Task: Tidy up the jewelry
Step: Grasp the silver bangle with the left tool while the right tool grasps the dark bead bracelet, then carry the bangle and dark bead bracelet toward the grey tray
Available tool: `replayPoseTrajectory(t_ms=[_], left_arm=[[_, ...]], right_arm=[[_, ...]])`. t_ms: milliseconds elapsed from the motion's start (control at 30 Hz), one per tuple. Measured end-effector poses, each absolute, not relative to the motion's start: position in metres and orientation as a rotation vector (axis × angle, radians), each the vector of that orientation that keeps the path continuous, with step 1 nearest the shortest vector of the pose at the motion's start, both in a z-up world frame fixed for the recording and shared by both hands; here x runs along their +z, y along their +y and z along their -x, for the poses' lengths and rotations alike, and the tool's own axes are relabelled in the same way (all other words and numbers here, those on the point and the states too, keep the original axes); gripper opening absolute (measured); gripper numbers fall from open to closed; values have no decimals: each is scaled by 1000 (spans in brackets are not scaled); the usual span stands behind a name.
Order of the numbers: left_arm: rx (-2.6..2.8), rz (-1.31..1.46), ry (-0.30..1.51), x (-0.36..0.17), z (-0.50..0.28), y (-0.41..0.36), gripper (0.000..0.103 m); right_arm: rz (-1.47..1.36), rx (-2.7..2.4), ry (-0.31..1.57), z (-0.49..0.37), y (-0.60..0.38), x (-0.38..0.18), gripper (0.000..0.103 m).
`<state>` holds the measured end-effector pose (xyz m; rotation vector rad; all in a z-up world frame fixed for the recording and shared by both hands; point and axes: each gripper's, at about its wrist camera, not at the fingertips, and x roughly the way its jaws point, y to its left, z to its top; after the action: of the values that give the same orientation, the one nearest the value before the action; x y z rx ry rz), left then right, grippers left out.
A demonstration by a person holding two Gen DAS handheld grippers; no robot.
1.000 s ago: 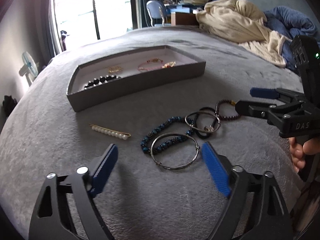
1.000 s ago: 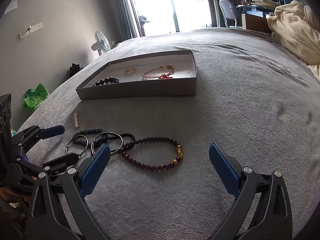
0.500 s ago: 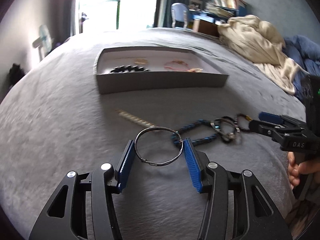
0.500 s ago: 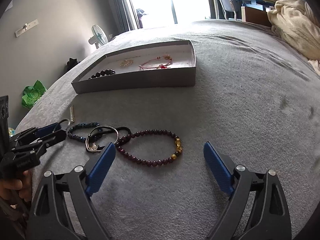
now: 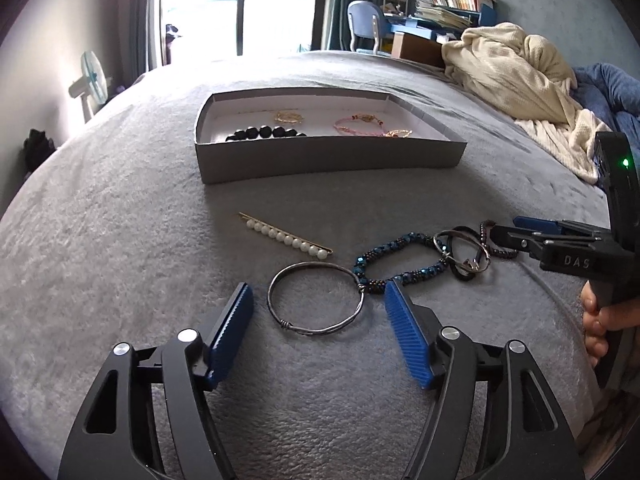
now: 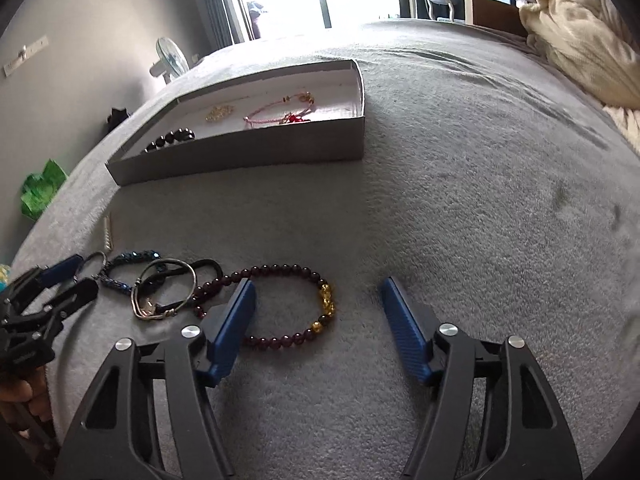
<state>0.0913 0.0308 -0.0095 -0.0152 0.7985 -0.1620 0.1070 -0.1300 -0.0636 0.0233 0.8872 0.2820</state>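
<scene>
so the left gripper (image 5: 318, 316) has the bangle (image 5: 316, 299) lying flat on the bed (image 5: 120, 240) right between its blue pads, nearest thing to it, and neither pad looks like it's touching the metal. the jaws are opening right now, gap on both sides, so it's not holding anything. the far edge of the bangle touches the blue bead bracelet (image 5: 400, 258), which i'd guess could get dragged along if the grab is sloppy. over on the right gripper (image 6: 316, 306), the jaws are closing, and the dark red bracelet (image 6: 276, 304) lies partly between them: its left pad sits over the near-left part of the loop, the right pad is well clear on bare blanket, so no grip yet as far as i can tell. that loop runs long side to side, gold beads on its right end. a bit further out there's the pearl clip (image 5: 286, 238), long axis slanting from far-left to near-right, and the tangle of rings (image 5: 464, 254) beside the blue one. beyond all that, toward the far side of the bed, the tray (image 5: 320, 160) sits with a few pieces already in it, straight ahead of the left gripper, so left looks nearer for the drop.
</scene>
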Motion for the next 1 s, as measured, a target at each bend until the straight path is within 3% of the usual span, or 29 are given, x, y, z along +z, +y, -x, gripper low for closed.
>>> replayPoseTrajectory(t_ms=[367, 433, 600, 800, 1000], left_arm=[[-137, -8, 826, -14, -98, 28, 68], [-127, 13, 819, -13, -97, 32, 62], [-119, 15, 827, -14, -98, 33, 59], [-116, 12, 827, -15, -97, 33, 52], [-125, 31, 812, -11, -94, 36, 51]], right_arm=[[42, 255, 868, -102, -122, -64, 43], [32, 275, 870, -101, -123, -64, 25], [45, 290, 881, -100, -119, -66, 7], [3, 313, 867, -99, -125, -64, 6], [-52, 329, 823, -94, -135, -58, 5]])
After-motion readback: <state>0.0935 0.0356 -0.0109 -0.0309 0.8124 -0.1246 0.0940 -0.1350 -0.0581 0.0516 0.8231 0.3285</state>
